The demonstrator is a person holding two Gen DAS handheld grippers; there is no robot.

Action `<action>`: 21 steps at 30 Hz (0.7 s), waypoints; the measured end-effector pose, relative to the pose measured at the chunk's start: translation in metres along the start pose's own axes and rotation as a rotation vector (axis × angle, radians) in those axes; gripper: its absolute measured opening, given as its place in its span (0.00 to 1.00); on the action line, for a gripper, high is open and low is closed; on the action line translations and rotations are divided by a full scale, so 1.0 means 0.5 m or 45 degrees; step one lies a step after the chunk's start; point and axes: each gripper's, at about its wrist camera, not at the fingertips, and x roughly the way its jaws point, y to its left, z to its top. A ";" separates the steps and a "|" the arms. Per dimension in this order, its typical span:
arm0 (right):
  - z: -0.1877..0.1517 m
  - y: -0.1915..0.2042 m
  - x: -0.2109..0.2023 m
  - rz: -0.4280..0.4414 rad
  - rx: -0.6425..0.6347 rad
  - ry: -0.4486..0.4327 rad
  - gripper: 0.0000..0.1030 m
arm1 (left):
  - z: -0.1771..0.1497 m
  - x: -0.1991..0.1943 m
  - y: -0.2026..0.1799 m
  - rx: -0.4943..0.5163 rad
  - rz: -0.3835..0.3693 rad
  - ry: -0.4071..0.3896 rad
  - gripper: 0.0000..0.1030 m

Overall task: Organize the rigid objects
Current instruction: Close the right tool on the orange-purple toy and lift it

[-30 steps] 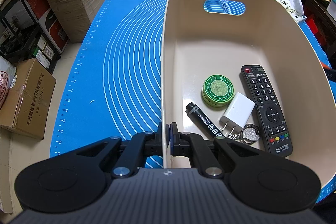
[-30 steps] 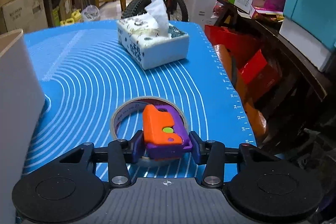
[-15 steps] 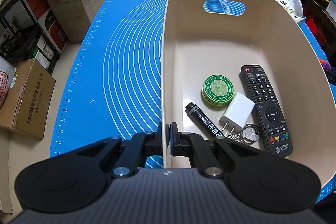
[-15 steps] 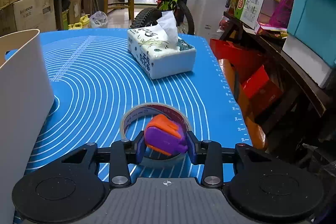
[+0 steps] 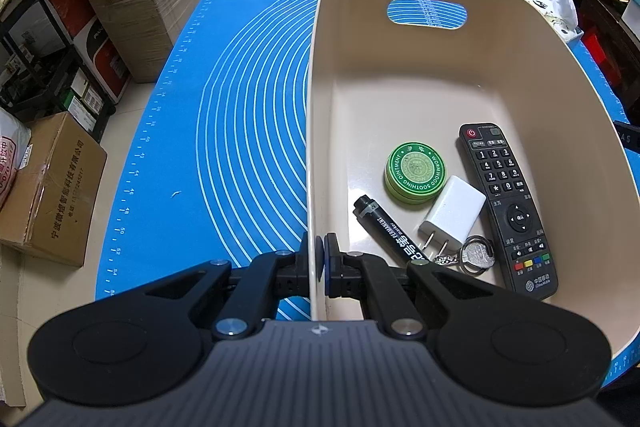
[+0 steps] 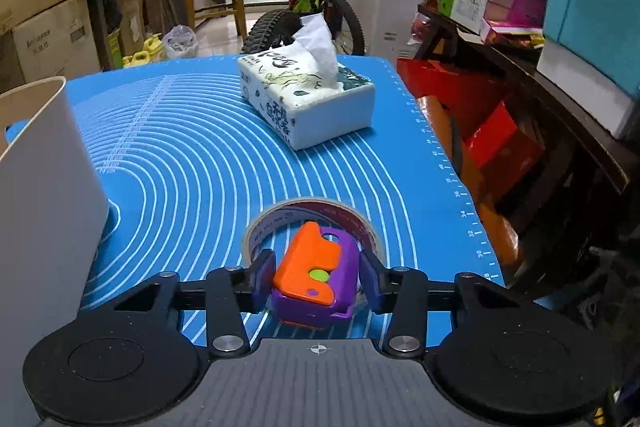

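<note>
A cream plastic basket [image 5: 520,39] stands on the blue mat. My left gripper [image 5: 319,259] is shut on its near left rim. Inside lie a black remote [image 5: 507,207], a green ointment tin [image 5: 415,172], a white charger plug [image 5: 454,215], a black marker [image 5: 386,229] and a key on a ring [image 5: 476,254]. My right gripper [image 6: 318,277] is shut on an orange and purple toy [image 6: 316,279], held tilted just above a tape roll [image 6: 280,221] on the mat. The basket's outer wall [image 6: 44,187] shows at the left of the right wrist view.
A tissue box [image 6: 308,103] stands further back on the blue mat [image 6: 180,155]. The mat's right edge drops off beside red boxes and shelving. Cardboard boxes [image 5: 52,187] stand on the floor to the left. A bicycle stands behind the table.
My right gripper has risen and tipped back with the toy, which has turned in the jaws. The left gripper and basket have not moved.
</note>
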 end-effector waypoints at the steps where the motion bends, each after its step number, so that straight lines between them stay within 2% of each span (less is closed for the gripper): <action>1: 0.000 0.002 0.000 -0.001 -0.010 -0.003 0.48 | 0.000 0.000 0.001 -0.001 0.000 0.000 0.06; 7: -0.004 -0.010 -0.009 0.007 -0.021 -0.022 0.46 | 0.000 0.000 0.001 -0.001 -0.002 0.000 0.06; 21: 0.020 -0.017 -0.091 0.065 0.009 -0.157 0.46 | -0.001 -0.001 0.005 -0.004 -0.011 0.001 0.05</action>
